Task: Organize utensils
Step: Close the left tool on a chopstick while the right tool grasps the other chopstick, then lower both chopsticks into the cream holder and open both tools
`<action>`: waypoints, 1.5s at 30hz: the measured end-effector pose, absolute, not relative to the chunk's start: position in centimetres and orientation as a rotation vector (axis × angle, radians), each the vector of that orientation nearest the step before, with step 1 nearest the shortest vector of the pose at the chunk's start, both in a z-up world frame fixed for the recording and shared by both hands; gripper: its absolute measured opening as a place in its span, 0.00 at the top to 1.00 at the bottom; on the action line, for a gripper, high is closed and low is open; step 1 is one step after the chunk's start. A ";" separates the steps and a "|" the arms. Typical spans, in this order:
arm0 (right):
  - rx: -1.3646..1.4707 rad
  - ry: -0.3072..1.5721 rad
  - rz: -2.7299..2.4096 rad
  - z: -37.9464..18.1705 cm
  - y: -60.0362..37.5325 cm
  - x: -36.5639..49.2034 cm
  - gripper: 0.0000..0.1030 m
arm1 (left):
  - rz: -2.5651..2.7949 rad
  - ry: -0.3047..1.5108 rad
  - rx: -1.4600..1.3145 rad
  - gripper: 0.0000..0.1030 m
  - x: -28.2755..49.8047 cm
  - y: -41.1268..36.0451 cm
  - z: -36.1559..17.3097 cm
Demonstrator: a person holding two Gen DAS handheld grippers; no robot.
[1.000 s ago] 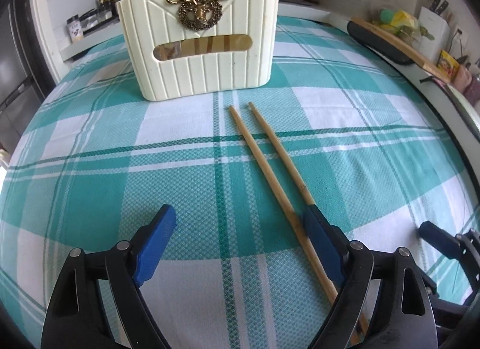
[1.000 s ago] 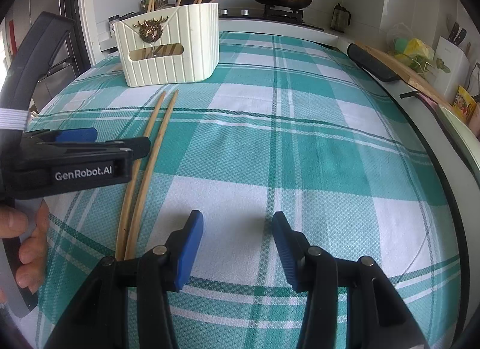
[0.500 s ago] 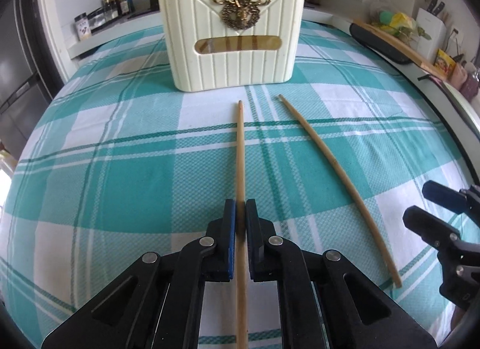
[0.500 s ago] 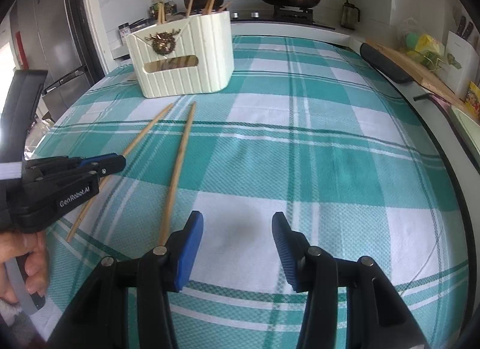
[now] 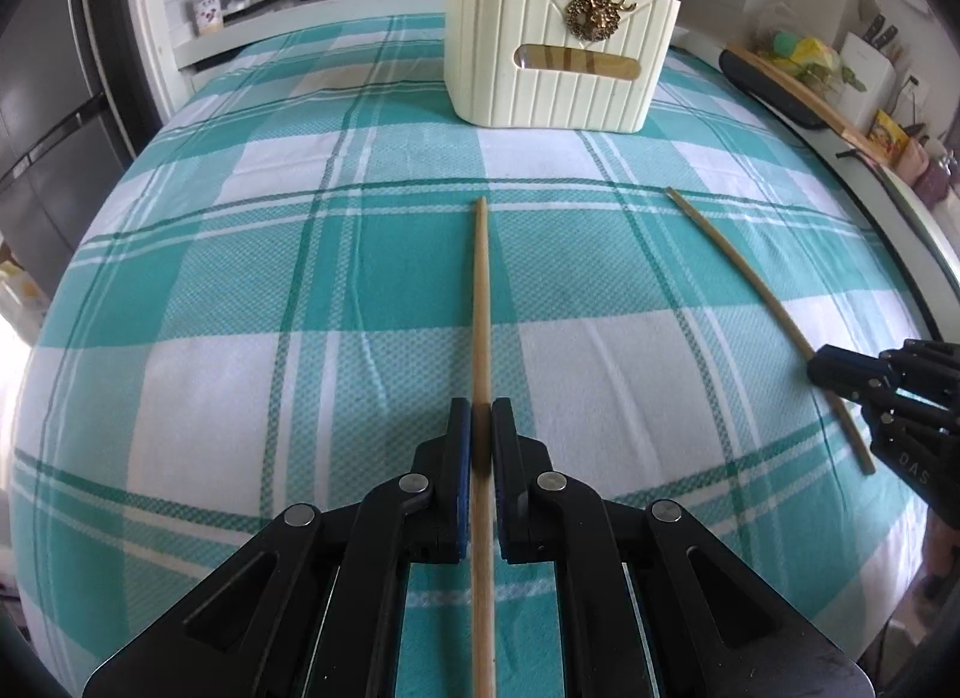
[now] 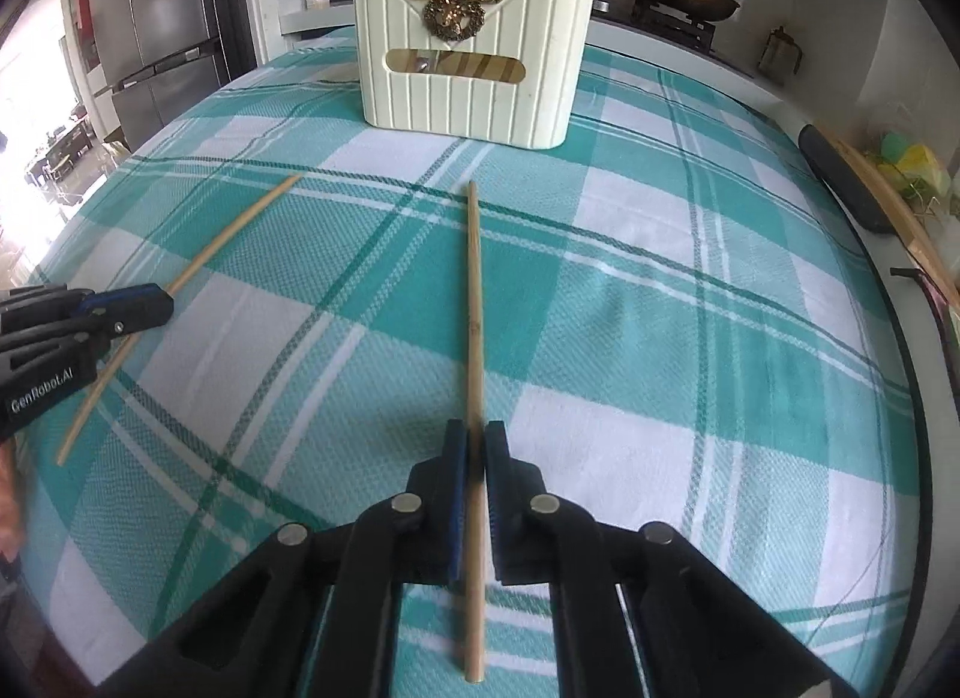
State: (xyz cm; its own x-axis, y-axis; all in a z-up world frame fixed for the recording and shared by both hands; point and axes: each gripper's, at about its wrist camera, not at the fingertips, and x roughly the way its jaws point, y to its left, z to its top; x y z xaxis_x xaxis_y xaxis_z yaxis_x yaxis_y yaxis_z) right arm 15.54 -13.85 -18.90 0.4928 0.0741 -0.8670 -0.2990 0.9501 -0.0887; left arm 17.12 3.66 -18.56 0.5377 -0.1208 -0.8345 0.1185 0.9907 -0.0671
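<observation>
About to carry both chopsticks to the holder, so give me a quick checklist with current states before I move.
1. Left tongs clamped on the left chopstick: ok.
2. Right tongs clamped on the right chopstick: ok.
3. Chopsticks apart, not crossing: ok.
4. Cream holder upright on the checked cloth: ok.
5. Path to the holder clear of other things: ok.
6. Free room inside the holder, other sticks already there: cannot tell.

Bright daylight (fisheye-warped edges)

Holder (image 5: 561, 50) on tablecloth (image 5: 240, 290); two chopsticks (image 5: 481, 302) before it, apart.
</observation>
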 end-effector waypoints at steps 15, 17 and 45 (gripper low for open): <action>-0.208 1.187 0.310 -17.0 -16.2 17.7 0.61 | -0.345 1.092 0.103 0.32 21.2 4.2 -17.6; -0.242 1.210 0.308 -17.9 -15.3 19.5 0.61 | -0.343 1.123 0.128 0.33 22.6 3.9 -18.1; -0.035 0.645 0.390 -2.1 -15.8 16.5 0.94 | -0.434 0.594 -0.124 0.96 17.6 6.2 -2.9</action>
State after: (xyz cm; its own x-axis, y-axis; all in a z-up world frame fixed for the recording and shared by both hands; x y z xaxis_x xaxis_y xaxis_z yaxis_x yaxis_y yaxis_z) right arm 16.53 -15.77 -2.09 0.7289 0.3435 -0.5922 -0.3653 0.9267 0.0879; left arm 17.56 6.20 -2.95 0.7420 -0.4297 -0.5146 0.3595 0.9029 -0.2356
